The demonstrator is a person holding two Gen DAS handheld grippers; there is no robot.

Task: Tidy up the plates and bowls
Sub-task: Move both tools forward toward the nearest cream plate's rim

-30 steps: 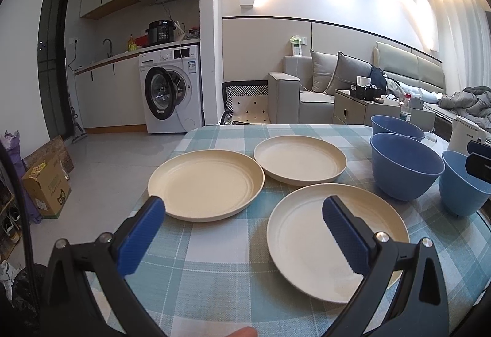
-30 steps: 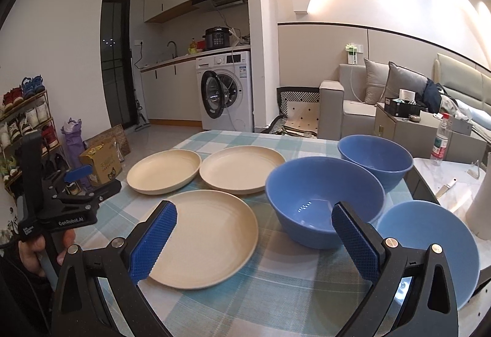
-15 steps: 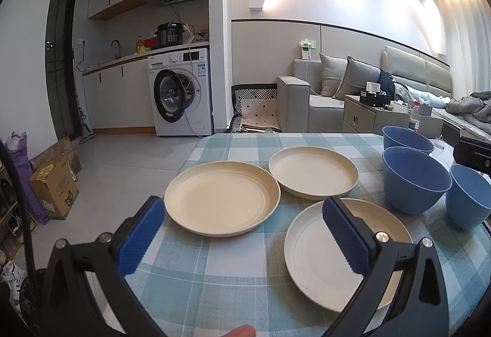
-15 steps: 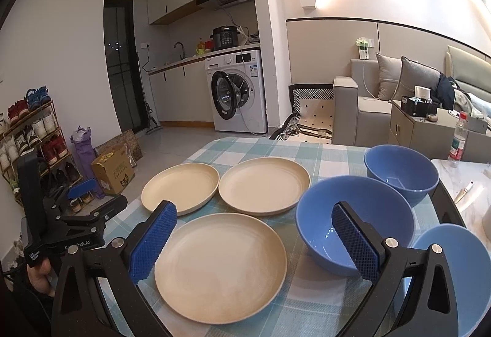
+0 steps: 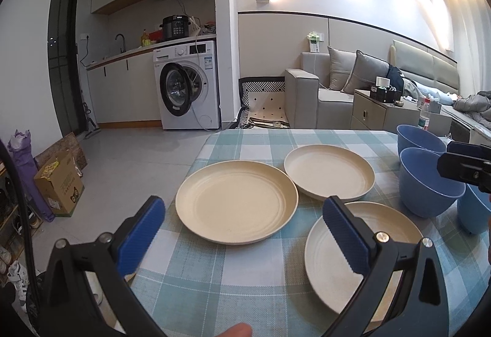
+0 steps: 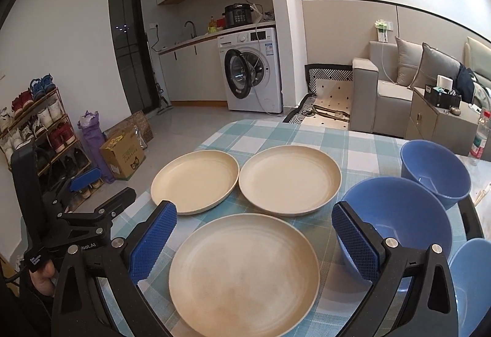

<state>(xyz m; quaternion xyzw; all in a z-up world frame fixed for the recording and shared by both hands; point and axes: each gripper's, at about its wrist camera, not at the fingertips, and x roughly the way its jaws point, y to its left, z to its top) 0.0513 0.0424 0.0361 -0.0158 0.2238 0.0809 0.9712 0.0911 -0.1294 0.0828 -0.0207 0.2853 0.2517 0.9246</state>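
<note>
Three cream plates lie on the checked tablecloth [image 5: 245,278]: a left plate [image 5: 236,202], a far plate [image 5: 330,171] and a near plate [image 5: 377,232]. Three blue bowls [image 5: 429,186] stand to their right. My left gripper [image 5: 242,226] hovers open over the near left of the table, facing the left plate, holding nothing. In the right wrist view my right gripper [image 6: 253,229] is open above the near plate [image 6: 244,269], with the middle bowl [image 6: 399,223] behind its right finger. The left gripper [image 6: 101,189] shows there at the table's left edge.
The table's left edge [image 5: 190,171] drops to a tiled floor with a cardboard box [image 5: 58,183]. A shoe rack [image 6: 43,128] stands far left, a washing machine [image 5: 187,88] behind, a sofa [image 5: 331,94] and a water bottle [image 6: 481,134] to the right.
Both grippers have swung left, so the plates and bowls slid right in each view. The near plate now sits between the right gripper's fingers. Both stayed open.
</note>
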